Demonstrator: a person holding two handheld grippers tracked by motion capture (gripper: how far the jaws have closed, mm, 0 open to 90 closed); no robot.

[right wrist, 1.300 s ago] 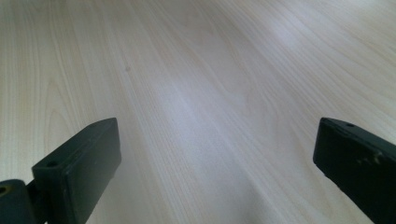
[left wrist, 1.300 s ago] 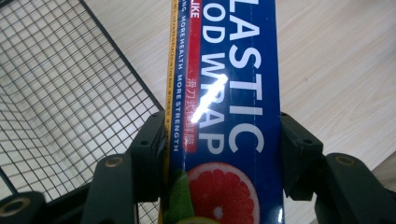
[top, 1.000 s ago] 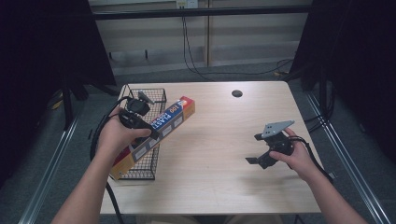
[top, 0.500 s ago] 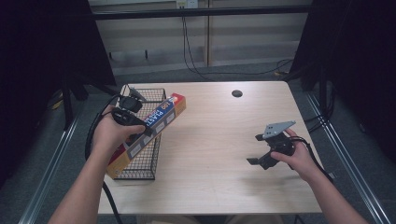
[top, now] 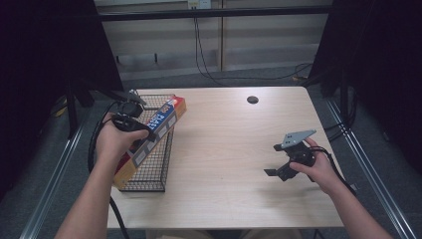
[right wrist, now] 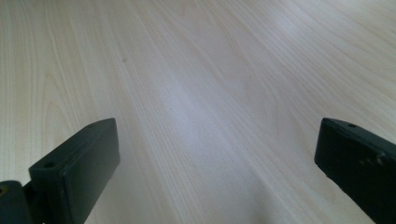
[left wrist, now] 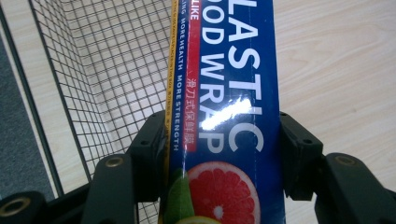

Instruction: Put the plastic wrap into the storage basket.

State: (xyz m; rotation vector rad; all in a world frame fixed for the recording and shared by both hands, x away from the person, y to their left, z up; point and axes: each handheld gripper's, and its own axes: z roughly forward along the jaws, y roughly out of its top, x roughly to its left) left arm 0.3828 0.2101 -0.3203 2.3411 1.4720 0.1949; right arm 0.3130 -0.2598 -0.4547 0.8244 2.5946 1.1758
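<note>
One plastic wrap box (top: 152,134), clamped in the left tool (left wrist: 223,154), lies tilted over the one wire basket (top: 149,172) at the table's (top: 234,149) left edge. Right tool (top: 279,172): jaws wide apart, nothing between them, above bare table.

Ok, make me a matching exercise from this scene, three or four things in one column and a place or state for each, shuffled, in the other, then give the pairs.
Column one:
1. left gripper
2. right gripper
3. long blue and orange plastic wrap box
4. black wire mesh basket

Column two:
A. standing on the pale wooden table's left edge
B. jaws wide apart above bare wood
C. slanting over the basket's rim
D. clamped on the box's sides

Pairs: 1-D, 2-B, 3-C, 4-A
</note>
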